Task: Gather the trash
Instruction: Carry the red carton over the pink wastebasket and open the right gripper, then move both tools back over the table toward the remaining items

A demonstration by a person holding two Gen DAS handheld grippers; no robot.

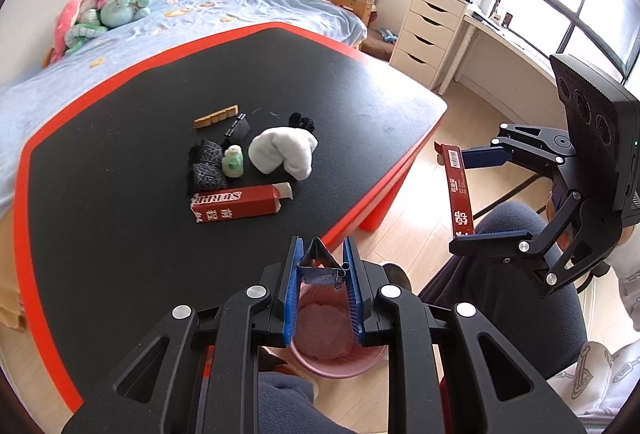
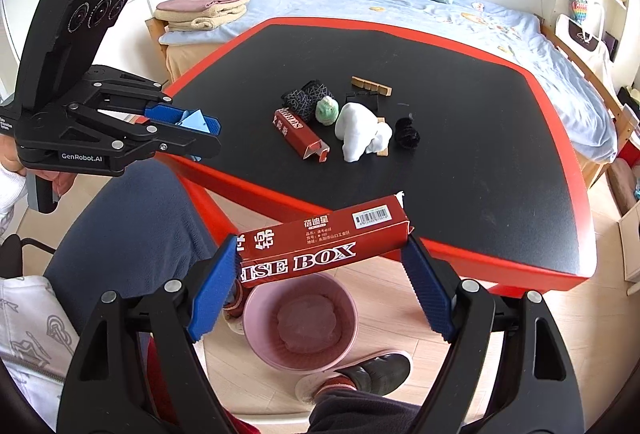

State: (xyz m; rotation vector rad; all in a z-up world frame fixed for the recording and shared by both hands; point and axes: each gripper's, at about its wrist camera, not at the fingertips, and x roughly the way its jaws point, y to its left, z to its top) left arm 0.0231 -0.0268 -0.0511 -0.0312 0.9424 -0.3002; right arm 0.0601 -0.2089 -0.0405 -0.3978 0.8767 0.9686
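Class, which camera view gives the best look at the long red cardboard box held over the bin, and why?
The right wrist view: the long red cardboard box fills the foreground between the right tongs, lettering and barcode readable. The left wrist view shows it small, near the edge, end-on and narrow, in those tongs.

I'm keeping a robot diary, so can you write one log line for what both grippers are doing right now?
left gripper: shut on blue folded scrap | right gripper: shut on red box | both above pink bin | second red box on table

We count two red boxes [image 2: 324, 240] [image 2: 300, 132] (one on the tabletop [image 2: 480, 154]), one pink bin [image 2: 300, 322], one white cloth [image 2: 360, 132], two grippers [image 2: 320, 290] [image 2: 188, 132].
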